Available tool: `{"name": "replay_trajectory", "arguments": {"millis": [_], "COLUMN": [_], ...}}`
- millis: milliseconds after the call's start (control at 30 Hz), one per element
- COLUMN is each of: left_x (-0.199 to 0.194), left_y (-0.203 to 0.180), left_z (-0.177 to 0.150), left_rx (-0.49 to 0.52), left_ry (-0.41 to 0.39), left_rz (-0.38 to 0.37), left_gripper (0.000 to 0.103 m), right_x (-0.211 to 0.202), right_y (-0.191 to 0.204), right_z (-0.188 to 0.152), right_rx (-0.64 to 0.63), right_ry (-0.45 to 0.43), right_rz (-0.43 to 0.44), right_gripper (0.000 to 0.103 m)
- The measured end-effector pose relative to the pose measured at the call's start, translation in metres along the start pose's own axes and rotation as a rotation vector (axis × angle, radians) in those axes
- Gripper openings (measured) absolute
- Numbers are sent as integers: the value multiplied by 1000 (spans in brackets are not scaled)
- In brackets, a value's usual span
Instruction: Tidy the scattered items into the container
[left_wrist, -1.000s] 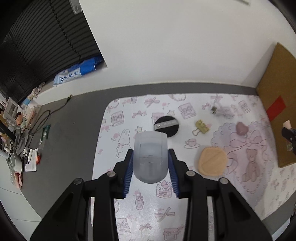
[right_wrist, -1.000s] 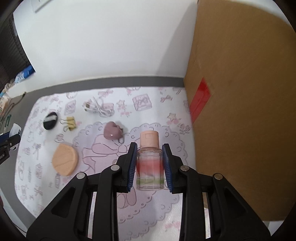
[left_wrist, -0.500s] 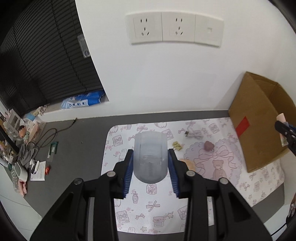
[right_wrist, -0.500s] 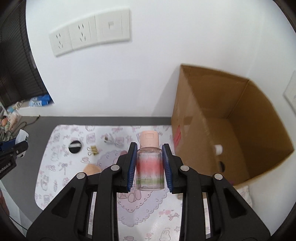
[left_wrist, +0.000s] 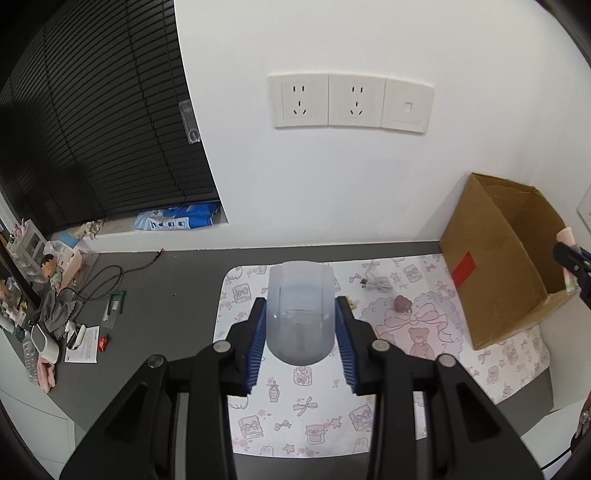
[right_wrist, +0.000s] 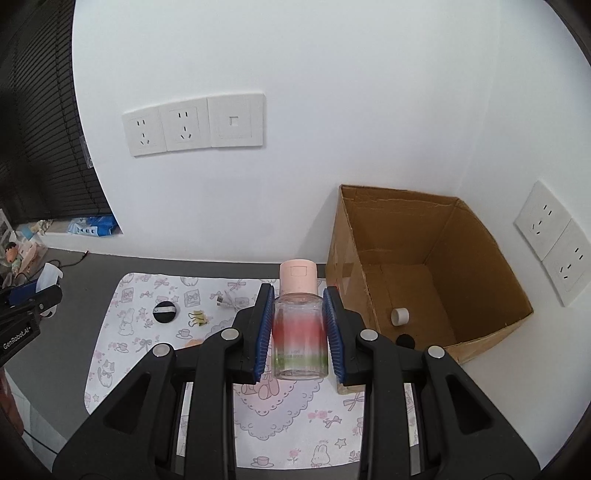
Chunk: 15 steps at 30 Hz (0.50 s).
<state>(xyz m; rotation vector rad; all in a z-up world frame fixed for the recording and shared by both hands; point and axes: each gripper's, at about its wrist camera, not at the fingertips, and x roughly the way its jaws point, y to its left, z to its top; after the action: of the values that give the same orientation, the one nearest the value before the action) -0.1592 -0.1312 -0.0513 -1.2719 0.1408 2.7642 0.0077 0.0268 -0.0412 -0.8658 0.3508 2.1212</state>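
My left gripper (left_wrist: 300, 325) is shut on a translucent blue-grey plastic box (left_wrist: 300, 310), held high above the patterned mat (left_wrist: 314, 417). My right gripper (right_wrist: 298, 328) is shut on a clear bottle (right_wrist: 298, 343) with a pink cap and red-green label, held up left of the open cardboard box (right_wrist: 436, 236). The cardboard box (left_wrist: 480, 266) stands at the mat's right end. Inside it lie a small white cap (right_wrist: 399, 316) and a dark round item (right_wrist: 405, 339). On the mat lie a black round puff (right_wrist: 165, 311), a gold binder clip (right_wrist: 197, 318), a white cable (right_wrist: 229, 300) and a pink heart (left_wrist: 402, 302).
The wall behind carries socket plates (left_wrist: 351, 107). Clutter and cables (left_wrist: 55, 295) lie on the grey floor (left_wrist: 155, 295) at the left. A black blind (left_wrist: 92, 110) covers the window. More sockets (right_wrist: 554, 240) sit on the right wall.
Both grippers have risen well above the mat with their objects still held. The right gripper now looks into the open cardboard box.
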Motion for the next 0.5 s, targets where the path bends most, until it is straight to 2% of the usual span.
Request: {"name": "replay_trajectory", "arguments": {"millis": [500], "left_x": [-16], "left_y": [-9], "left_z": [1], "left_rx": [24], "left_ry": [-23], "left_rz": [7], "left_gripper": [35], "right_x": [-28], "right_y": [7], "right_z": [-2], "right_rx": [-1], "right_ry": [-29], "right_rz": [8], "right_gripper": [28]}}
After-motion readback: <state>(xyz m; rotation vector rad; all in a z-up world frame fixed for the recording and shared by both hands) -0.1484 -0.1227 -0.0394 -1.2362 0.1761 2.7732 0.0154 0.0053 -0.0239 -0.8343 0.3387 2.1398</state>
